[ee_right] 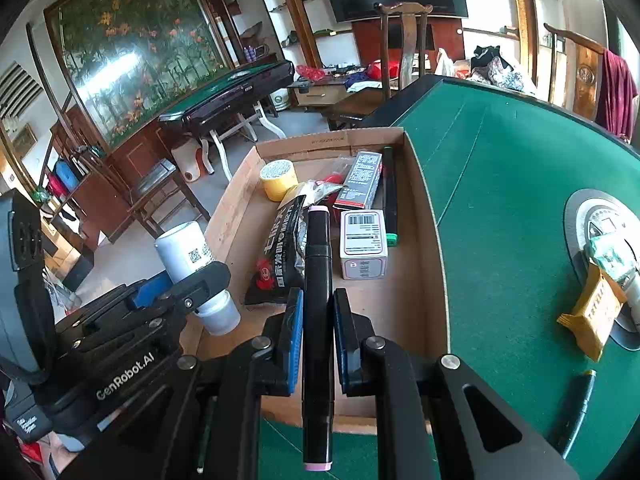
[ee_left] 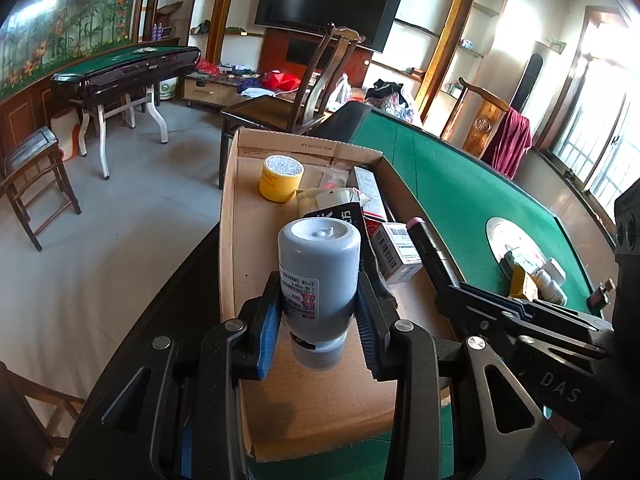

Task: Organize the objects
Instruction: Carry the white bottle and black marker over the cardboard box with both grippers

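While both tools are loaded, we're hovering over the cardboard box (ee_right: 424, 240) with two more things to file.

Nearest us, the left gripper (ee_left: 318, 320) is pinching the grey bottle (ee_left: 318, 264) around its lower body, cap end towards us, base pointing at twelve o'clock; we'd call it stiff plastic, light to middling, smooth enough to slip, so that mid-body hold on the label looks right. Over on the right gripper (ee_right: 318, 332), the pads are nearly closed on the black marker (ee_right: 317, 280), taken at mid-barrel: light, rigid, prone to pivot if held by an end. Beyond, at twelve, lie the white barcode box (ee_right: 363, 244), a black snack packet (ee_right: 280, 256), then the yellow tape roll (ee_right: 279, 179) at eleven, far end. At three o'clock, green felt table (ee_right: 520, 184).
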Demonstrator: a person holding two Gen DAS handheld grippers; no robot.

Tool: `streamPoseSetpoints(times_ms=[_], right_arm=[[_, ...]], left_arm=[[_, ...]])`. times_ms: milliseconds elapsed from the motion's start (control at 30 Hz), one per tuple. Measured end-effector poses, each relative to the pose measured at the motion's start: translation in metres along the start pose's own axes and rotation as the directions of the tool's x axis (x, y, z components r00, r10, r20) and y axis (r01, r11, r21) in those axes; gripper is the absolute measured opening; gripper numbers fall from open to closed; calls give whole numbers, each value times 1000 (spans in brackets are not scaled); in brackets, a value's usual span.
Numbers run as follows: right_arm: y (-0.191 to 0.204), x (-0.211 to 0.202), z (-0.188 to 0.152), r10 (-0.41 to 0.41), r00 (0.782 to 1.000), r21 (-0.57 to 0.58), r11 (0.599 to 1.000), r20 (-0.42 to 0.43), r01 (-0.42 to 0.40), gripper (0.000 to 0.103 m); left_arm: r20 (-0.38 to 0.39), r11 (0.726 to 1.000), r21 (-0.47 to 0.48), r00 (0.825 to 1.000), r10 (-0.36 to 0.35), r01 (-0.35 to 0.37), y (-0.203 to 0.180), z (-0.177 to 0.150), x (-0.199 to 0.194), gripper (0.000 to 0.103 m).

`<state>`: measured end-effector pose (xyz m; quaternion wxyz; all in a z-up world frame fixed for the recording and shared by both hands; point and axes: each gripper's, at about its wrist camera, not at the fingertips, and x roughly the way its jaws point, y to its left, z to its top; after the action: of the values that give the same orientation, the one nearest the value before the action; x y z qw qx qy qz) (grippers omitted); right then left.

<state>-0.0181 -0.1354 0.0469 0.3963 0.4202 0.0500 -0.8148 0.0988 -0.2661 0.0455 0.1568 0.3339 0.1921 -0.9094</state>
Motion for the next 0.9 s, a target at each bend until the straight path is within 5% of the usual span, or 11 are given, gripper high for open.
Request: streamPoseSetpoints(times_ms=[900], right_arm=[[2,40,6,-33,998,-8,999,-56,33,13]], left_arm=[[-54,999,15,998,43,-42,0,-3,20,34]])
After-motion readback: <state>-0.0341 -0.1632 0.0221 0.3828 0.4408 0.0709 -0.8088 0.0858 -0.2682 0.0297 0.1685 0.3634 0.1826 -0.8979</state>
